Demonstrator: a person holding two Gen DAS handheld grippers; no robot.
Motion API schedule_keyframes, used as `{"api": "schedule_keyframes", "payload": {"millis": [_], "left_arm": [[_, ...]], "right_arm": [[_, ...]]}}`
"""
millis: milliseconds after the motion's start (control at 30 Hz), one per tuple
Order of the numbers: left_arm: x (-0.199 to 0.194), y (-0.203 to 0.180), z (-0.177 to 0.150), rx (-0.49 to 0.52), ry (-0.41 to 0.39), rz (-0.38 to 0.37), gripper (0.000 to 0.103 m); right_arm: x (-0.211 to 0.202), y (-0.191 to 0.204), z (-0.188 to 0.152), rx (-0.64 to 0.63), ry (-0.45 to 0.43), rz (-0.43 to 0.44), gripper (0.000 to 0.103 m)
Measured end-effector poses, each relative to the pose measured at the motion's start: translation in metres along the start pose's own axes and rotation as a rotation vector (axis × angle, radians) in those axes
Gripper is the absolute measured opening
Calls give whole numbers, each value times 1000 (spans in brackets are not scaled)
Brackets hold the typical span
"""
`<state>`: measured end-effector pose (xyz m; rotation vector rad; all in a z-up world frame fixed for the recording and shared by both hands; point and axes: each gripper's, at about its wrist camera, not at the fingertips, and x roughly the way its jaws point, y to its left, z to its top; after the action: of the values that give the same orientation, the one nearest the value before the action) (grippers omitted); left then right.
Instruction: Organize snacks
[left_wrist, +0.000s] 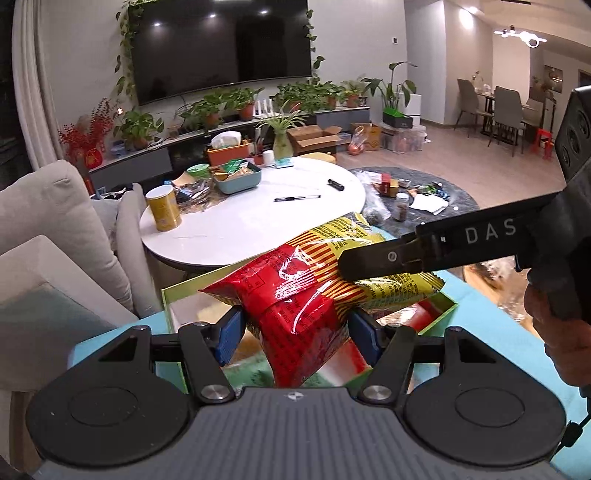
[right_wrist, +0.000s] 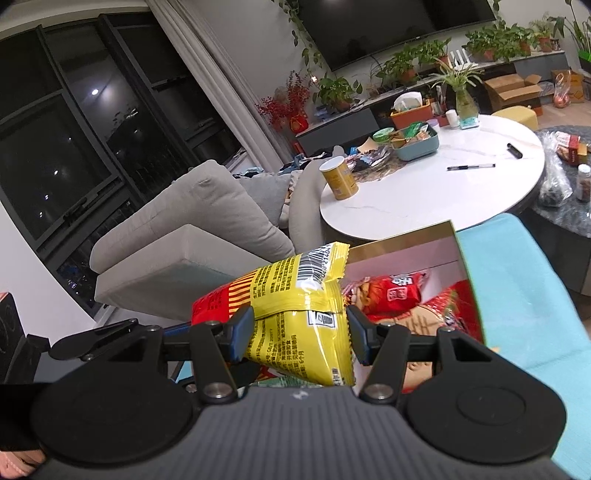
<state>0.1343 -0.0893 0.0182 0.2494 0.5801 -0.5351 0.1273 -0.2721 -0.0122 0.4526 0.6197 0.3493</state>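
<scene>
I have one snack bag (left_wrist: 295, 295) clamped at both ends: my left gripper (left_wrist: 295, 336) pinches its red end and my right gripper (right_wrist: 299, 332) pinches its yellow end, each set of pads pressed into the crinkled foil. The bag hangs in the air just above the box (left_wrist: 439, 314), which sits on a blue surface (left_wrist: 491, 317).

I judge the step to be carrying this bag to or from the box; which way, I cannot tell. If it goes in, the next move calls for both hands to lower together, keep the bag level so it clears the box wall, and then let go at the same time over a free spot.

Counting, near to far from the box: one bag in my grippers; inside the box at least two more red packets (right_wrist: 399, 291), with others too buried to count; beyond the box one white round table (left_wrist: 258, 229); on it one yellow can (left_wrist: 163, 207), one pen (left_wrist: 297, 198), one small black item (left_wrist: 335, 184), one teal tub (left_wrist: 238, 178) of packets whose number I cannot make out.
</scene>
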Motion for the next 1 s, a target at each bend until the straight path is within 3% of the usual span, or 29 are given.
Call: {"api": "schedule_keyframes", "payload": {"millis": [467, 600, 767, 1000], "left_arm": [[51, 40, -1, -13, 40, 26, 59], [64, 53, -10, -50, 57, 74, 60], [60, 54, -21, -67, 61, 68, 60], [35, 46, -16, -50, 7, 77, 67]], "right_arm": [[57, -8, 10, 30, 44, 1, 54], [68, -13, 7, 16, 26, -77, 54], [61, -20, 1, 15, 44, -96, 54], [39, -8, -3, -36, 16, -109, 54]]}}
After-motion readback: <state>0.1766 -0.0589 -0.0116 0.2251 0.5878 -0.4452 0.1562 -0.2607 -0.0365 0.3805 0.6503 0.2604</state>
